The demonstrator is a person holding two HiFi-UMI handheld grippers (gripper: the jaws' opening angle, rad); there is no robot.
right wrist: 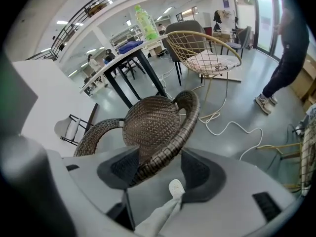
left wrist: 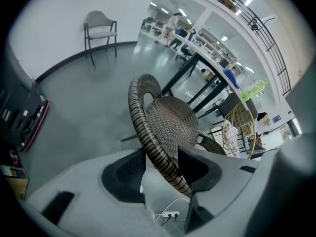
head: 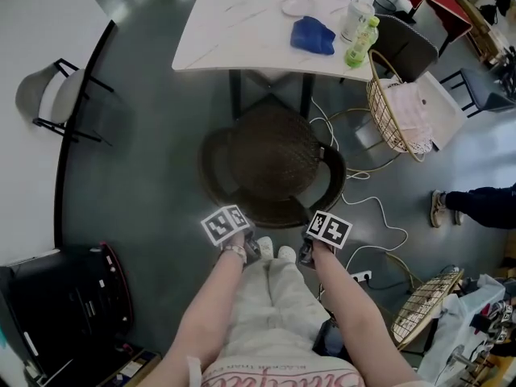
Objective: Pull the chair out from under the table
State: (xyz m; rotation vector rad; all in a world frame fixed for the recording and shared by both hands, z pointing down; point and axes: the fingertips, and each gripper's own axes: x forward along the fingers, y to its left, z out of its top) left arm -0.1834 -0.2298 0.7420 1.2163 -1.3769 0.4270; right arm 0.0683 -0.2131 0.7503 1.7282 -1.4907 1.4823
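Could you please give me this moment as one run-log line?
left gripper: jaws on wicker chair back rim | right gripper: jaws on same rim | chair: mostly clear of table

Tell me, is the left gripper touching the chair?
Touching. The left gripper view shows the rim of the chair squeezed between the two pads of the left gripper.

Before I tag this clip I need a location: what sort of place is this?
Probably an open-plan office's break area: a white table holding a green bottle, a wicker chair and wire chair nearby, rows of desks under strip lights beyond.
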